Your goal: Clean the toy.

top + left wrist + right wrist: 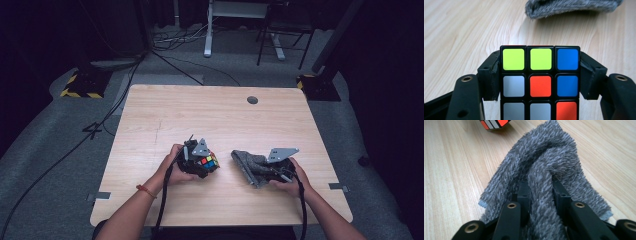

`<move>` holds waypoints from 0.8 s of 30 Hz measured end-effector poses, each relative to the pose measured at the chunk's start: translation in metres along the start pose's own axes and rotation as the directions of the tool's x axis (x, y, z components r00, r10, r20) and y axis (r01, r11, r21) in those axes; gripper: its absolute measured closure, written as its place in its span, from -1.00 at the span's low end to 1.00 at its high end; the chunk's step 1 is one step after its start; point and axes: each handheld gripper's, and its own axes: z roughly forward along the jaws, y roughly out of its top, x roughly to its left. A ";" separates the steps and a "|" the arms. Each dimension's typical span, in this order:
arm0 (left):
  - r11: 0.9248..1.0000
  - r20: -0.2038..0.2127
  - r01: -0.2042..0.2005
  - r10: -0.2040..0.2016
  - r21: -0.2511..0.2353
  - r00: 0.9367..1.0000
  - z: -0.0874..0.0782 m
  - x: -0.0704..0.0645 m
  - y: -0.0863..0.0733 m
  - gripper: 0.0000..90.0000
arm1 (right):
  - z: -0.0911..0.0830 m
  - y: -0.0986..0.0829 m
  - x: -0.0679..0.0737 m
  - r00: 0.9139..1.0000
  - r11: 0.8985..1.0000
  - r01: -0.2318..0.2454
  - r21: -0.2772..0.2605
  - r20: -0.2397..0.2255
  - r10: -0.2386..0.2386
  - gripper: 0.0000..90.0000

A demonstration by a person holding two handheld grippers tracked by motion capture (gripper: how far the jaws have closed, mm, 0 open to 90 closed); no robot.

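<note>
1. Because the puzzle cube (540, 82) is rigid and smooth-faced, we judge the left tongs (540, 75), clamped on two opposite sides, hold it best; it sits left of centre on the table (210, 115).
2. The grey cloth (549, 170) looks soft and light; the right tongs (540, 192) pinch a fold of it.
3. Its long axis runs from the tongs toward the cube.
</note>
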 end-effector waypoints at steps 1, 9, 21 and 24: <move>1.000 0.007 0.002 -0.002 0.002 1.000 0.001 0.001 -0.001 -0.28 | 0.001 -0.001 0.000 1.000 1.000 -0.005 0.003 -0.005 0.005 0.60; 0.999 0.042 0.028 -0.029 0.026 0.999 0.007 0.004 -0.003 -0.30 | 0.009 -0.003 0.000 0.999 0.998 -0.022 0.051 -0.031 0.024 0.41; 1.000 0.034 0.014 -0.015 0.028 0.999 0.007 0.002 -0.002 -0.31 | 0.008 -0.002 -0.001 0.999 0.998 -0.031 0.053 -0.017 0.032 0.07; 1.000 0.026 0.004 -0.004 0.022 1.000 0.004 0.001 -0.001 -0.34 | 0.004 0.000 -0.001 0.999 0.999 -0.035 0.033 -0.013 0.036 -0.05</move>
